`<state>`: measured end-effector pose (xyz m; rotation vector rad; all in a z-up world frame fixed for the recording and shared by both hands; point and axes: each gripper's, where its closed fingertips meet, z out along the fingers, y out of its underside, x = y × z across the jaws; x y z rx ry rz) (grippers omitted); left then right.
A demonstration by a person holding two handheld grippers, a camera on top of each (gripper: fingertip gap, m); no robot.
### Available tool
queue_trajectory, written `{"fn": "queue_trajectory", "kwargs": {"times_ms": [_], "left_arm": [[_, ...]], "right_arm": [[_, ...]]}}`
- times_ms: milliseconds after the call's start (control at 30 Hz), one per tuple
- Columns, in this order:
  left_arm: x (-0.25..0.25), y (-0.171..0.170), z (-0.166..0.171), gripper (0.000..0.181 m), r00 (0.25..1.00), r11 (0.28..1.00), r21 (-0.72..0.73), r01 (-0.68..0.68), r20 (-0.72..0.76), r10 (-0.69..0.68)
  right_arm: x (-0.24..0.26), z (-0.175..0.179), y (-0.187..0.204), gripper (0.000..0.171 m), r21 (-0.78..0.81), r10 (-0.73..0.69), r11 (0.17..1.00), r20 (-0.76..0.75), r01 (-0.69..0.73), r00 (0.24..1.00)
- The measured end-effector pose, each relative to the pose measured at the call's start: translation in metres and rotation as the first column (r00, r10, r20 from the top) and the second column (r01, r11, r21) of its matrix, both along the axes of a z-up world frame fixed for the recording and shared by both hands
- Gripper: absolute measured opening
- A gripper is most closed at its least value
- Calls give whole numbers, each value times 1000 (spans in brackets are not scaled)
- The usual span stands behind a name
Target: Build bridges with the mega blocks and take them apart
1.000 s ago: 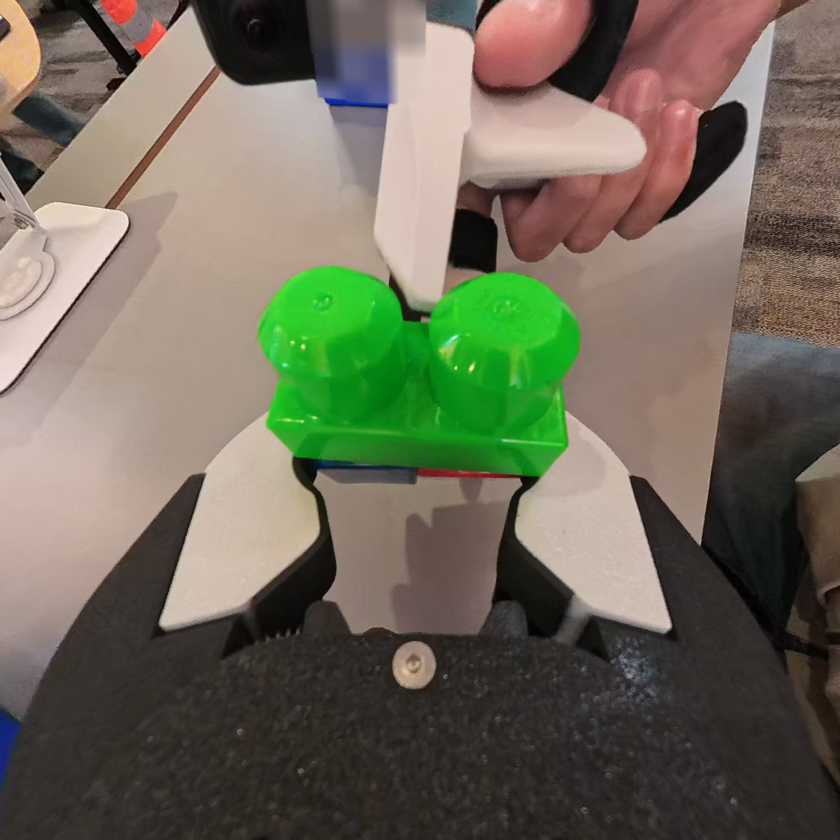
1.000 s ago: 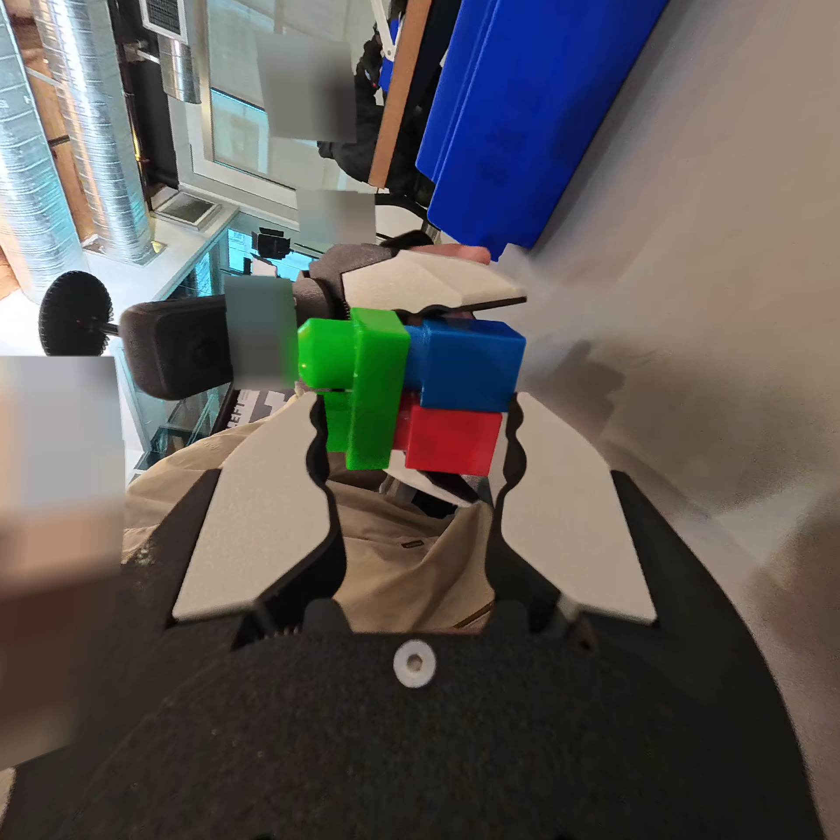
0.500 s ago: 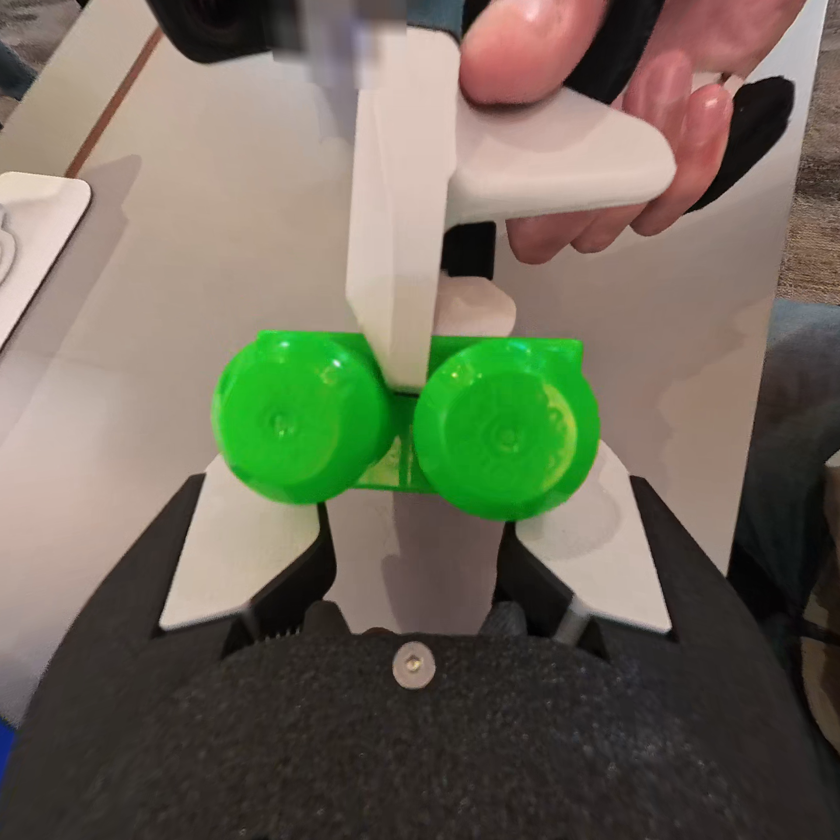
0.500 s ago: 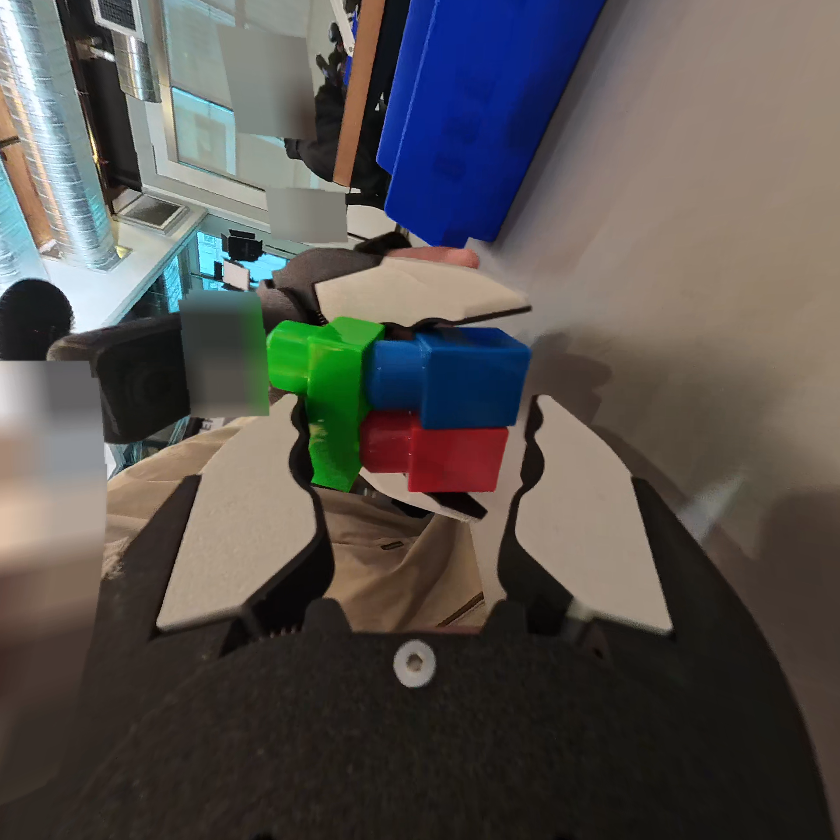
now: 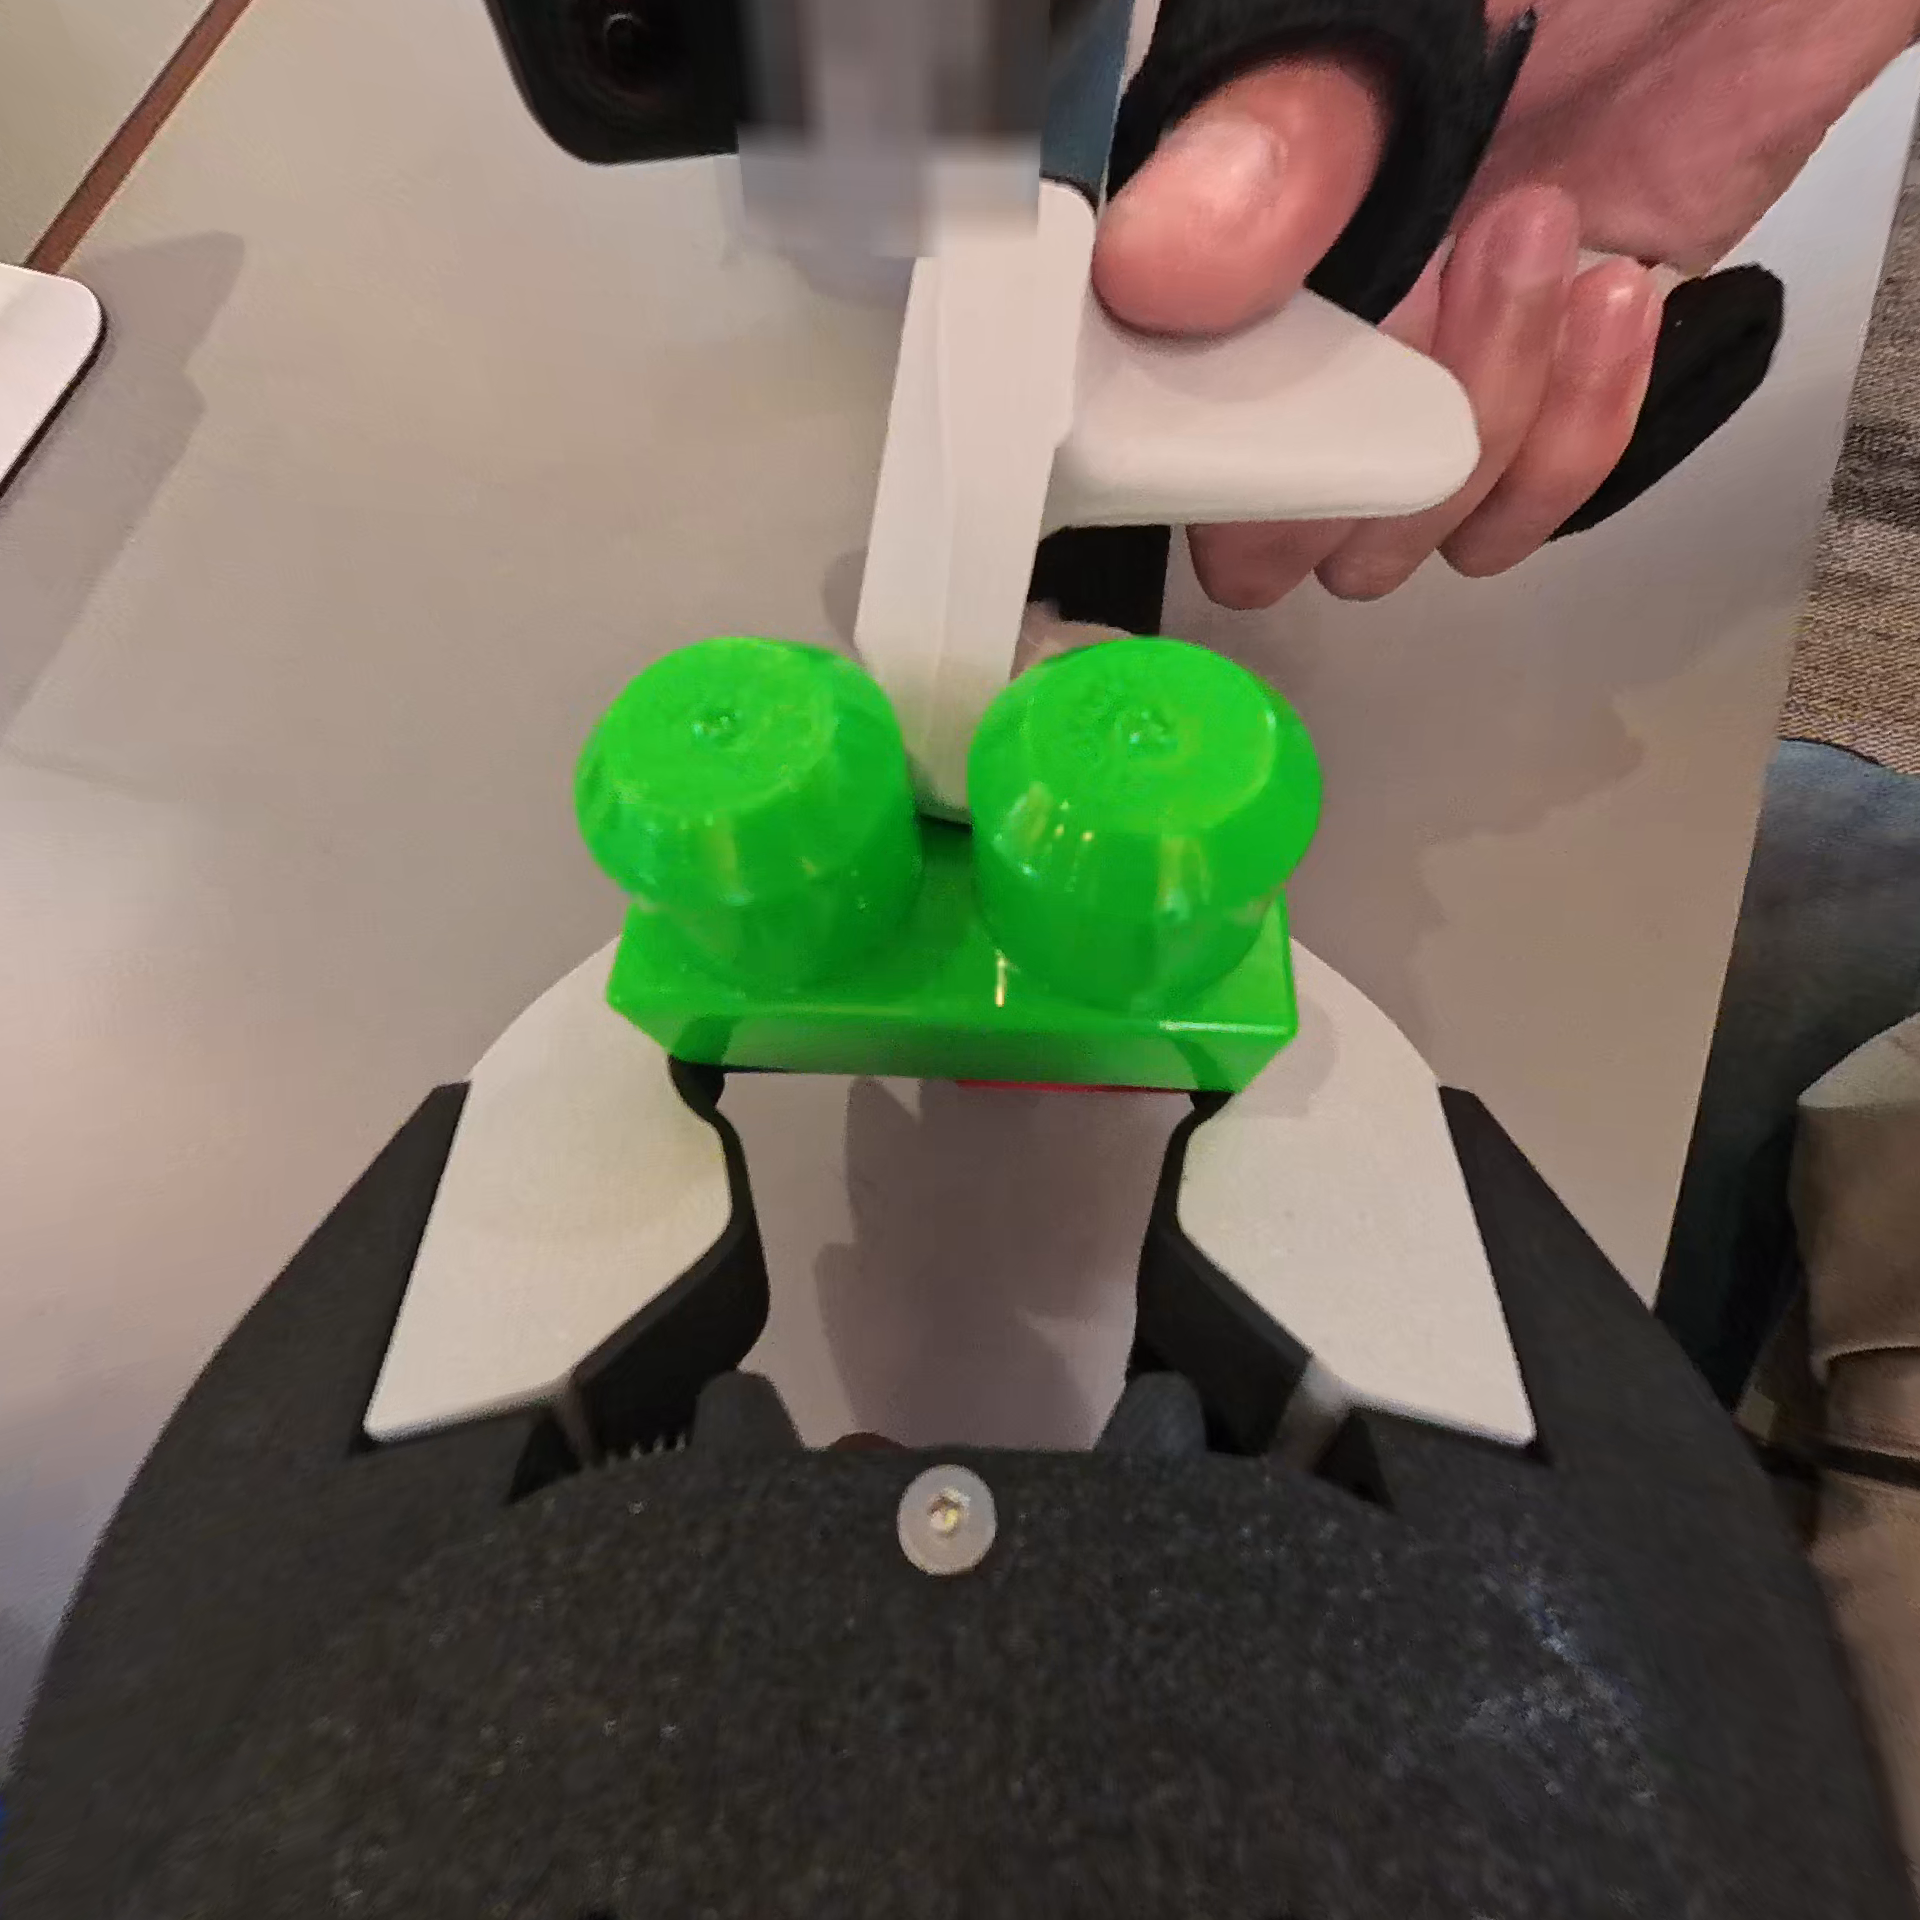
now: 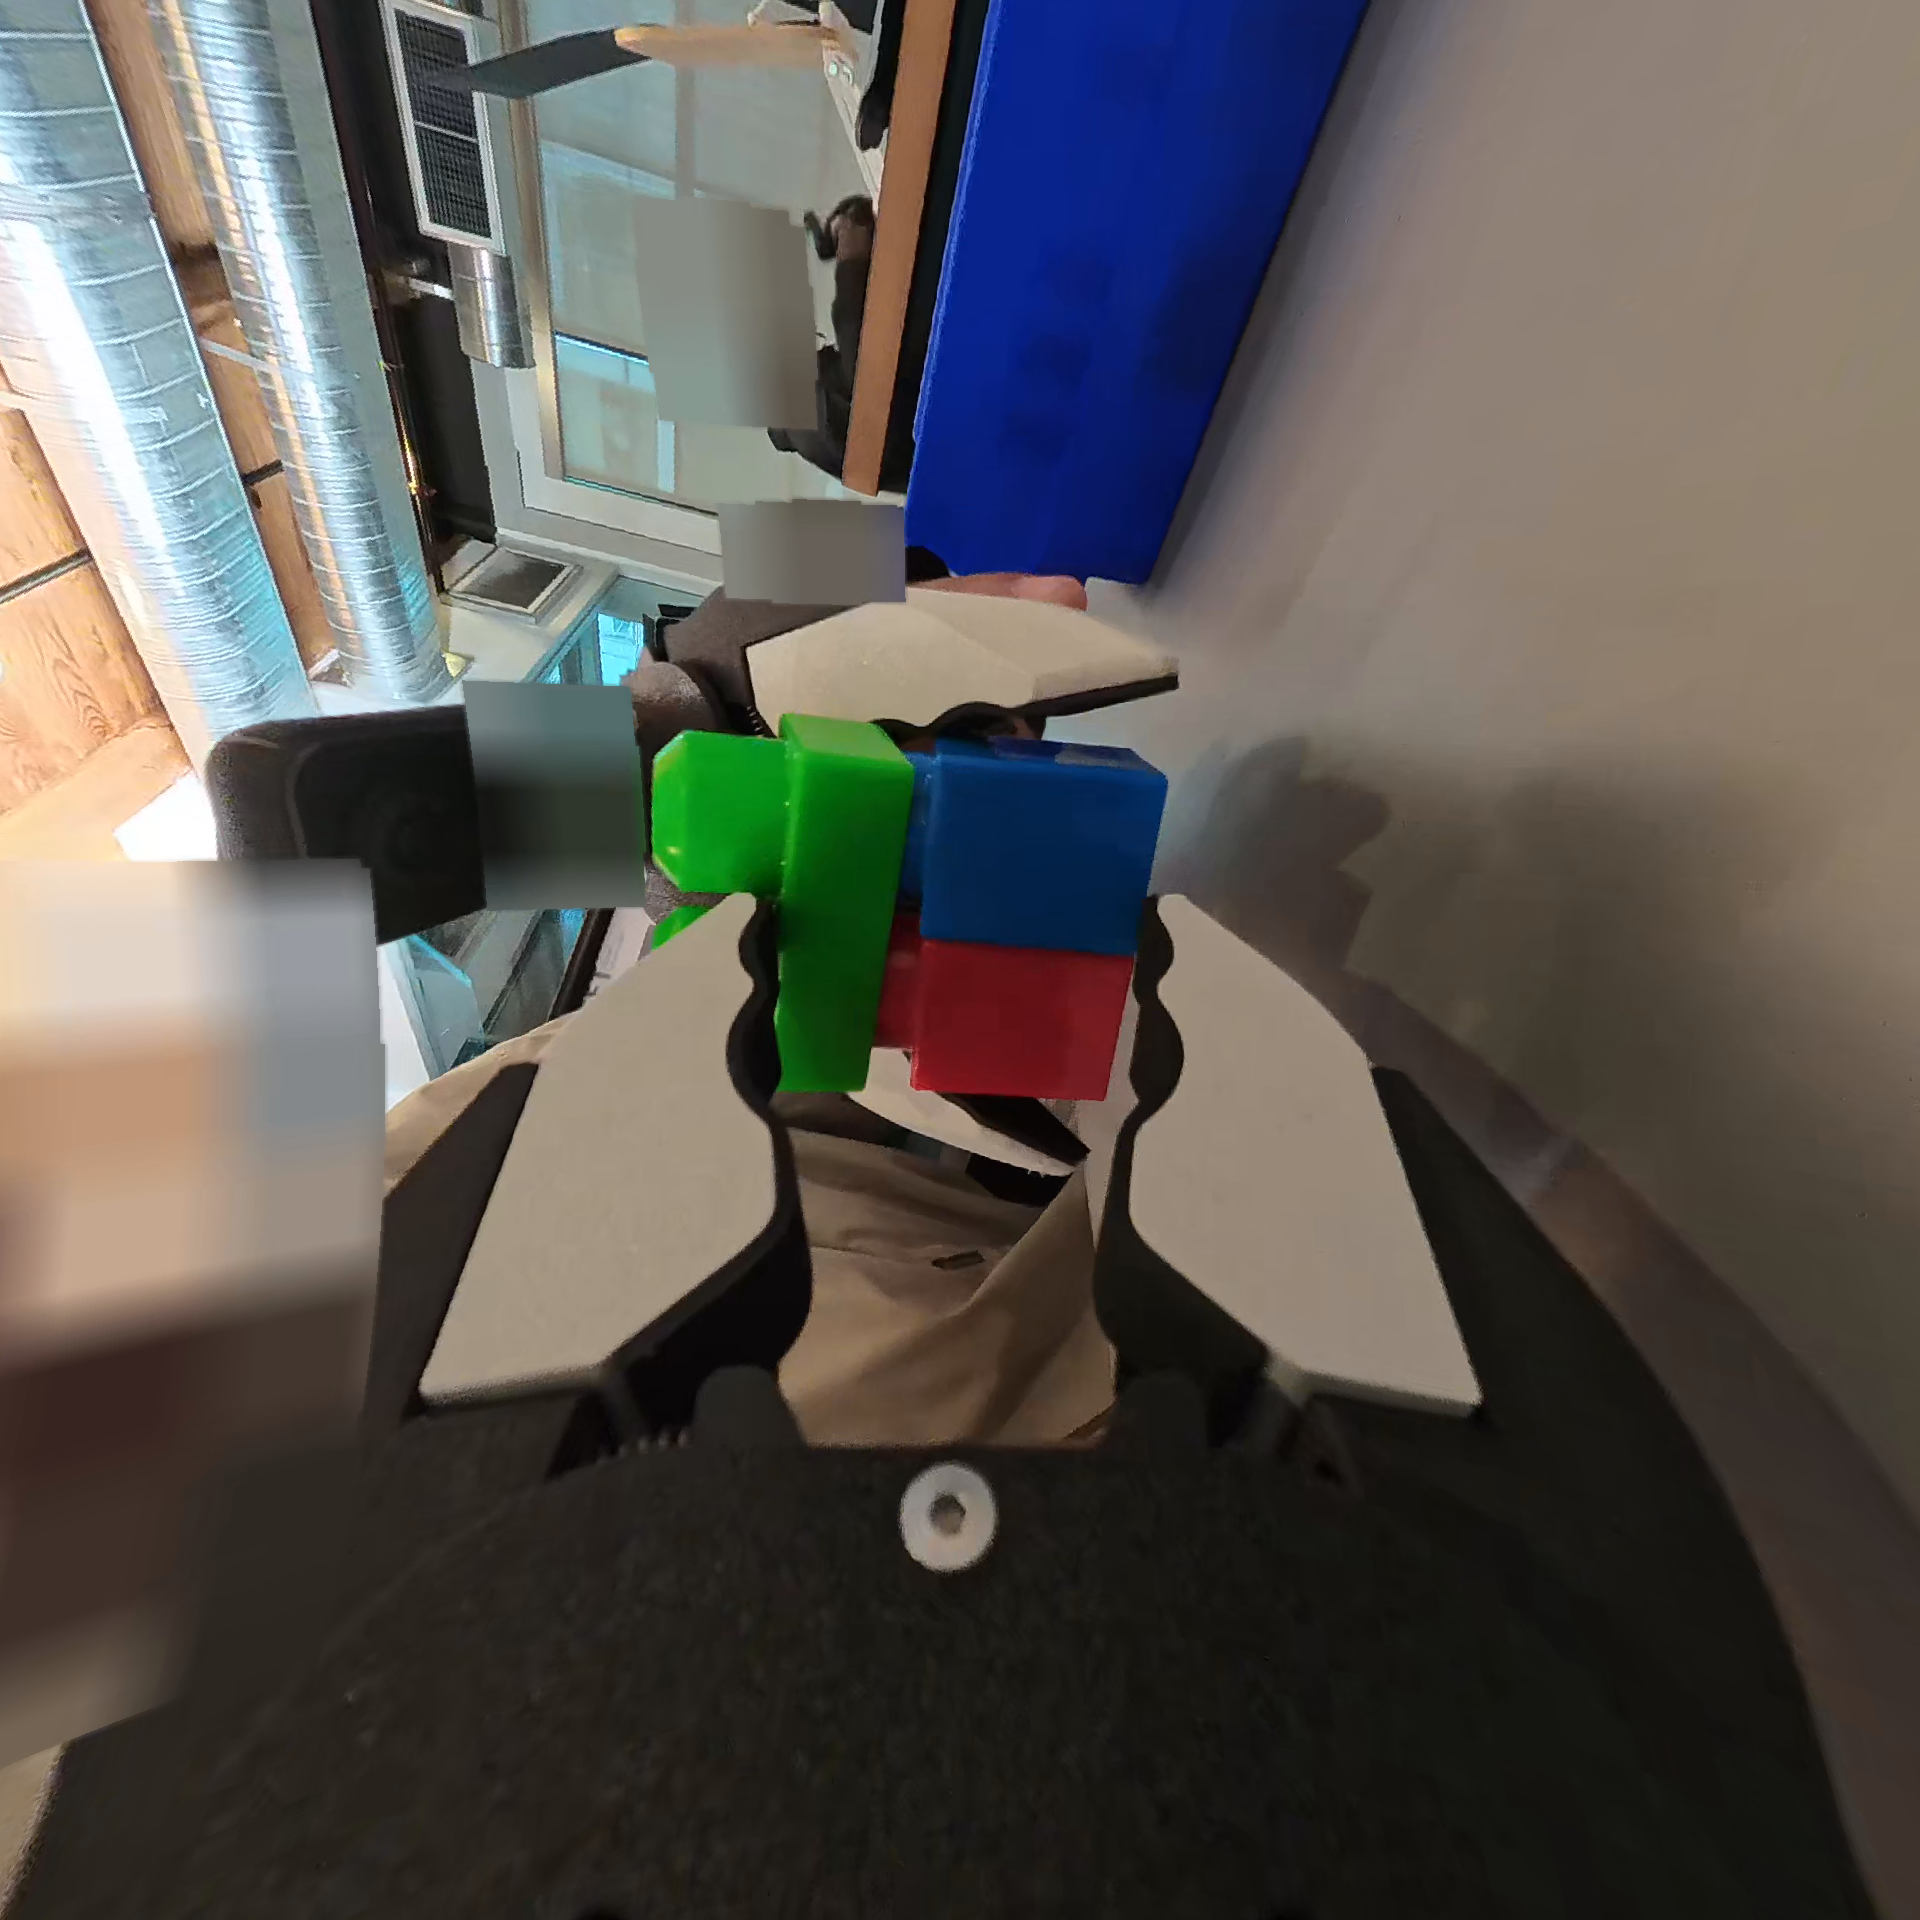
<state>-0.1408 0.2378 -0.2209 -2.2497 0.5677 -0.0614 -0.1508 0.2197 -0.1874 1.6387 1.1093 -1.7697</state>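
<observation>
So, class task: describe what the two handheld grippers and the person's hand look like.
Each gripper, left and right, has a grainy black body, flat white-faced fingers with wavy black inner edges, and a pale central screw. The hand wears a black fingerless glove.

A pale grey table (image 5: 416, 540) with a wood-coloured edge fills the left wrist view; a white flat object with rounded corners (image 5: 36, 364) lies at its left border. The right wrist view, turned sideways, shows a large blue bin (image 6: 1091, 291) on the table, ribbed silver ducts (image 6: 135, 395), a wall vent (image 6: 447, 135), windows and beige clothing (image 6: 935, 1299).
</observation>
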Motion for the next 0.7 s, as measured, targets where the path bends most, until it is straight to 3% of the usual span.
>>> {"fn": "queue_trajectory", "kwargs": {"times_ms": [267,700], "left_arm": [[-2,-2,0,89,1000,1000,9,-3,18,3],[-7,1,-9,89,999,999,-25,-39,26,40]], "right_arm": [[1,2,-2,74,15,14,1000,-2,-14,1000],[-7,-6,6,64,113,-27,993,14,25,1000]]}}
